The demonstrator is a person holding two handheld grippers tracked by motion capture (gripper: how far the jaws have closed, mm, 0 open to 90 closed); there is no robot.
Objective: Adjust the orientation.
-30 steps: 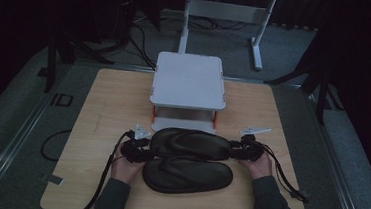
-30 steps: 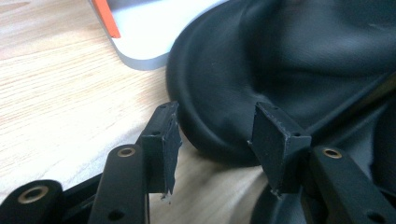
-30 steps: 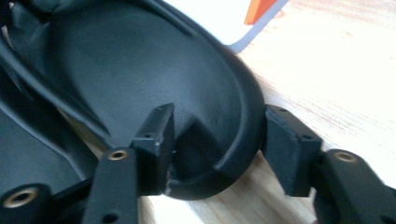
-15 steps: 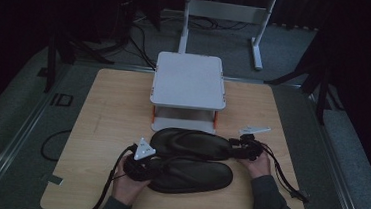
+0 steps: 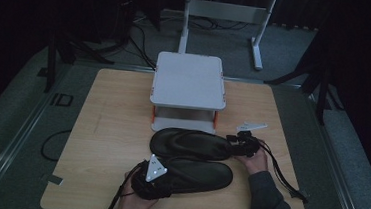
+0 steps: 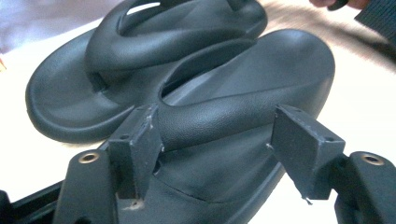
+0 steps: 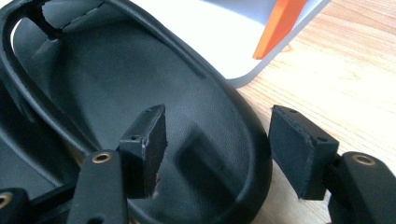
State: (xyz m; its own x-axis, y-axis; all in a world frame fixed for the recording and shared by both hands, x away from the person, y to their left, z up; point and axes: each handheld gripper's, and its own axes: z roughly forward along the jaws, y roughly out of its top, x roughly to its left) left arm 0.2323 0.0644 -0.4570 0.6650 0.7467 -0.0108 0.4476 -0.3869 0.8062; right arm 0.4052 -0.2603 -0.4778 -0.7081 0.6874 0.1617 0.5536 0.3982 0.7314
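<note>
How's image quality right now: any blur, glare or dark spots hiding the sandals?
High view: dim, black sandals lose detail against the table. Left gripper view: bright, table washed out, top right corner smeared, near sandal's strap sharp. Right gripper view: well lit, heel slightly soft.

My left hand-held gripper (image 5: 153, 178): black body w/ a grey three-cornered plate on top, small white dots on it, black cable trailing off the back. Right hand-held gripper (image 5: 240, 143): black too, thin black cable looping behind. Jaws are matte black blocks, edges chipped, small screw holes in the pads, brass-coloured rivets at the arms. Dark grey knit sleeve (image 5: 265, 198) on my right arm.
</note>
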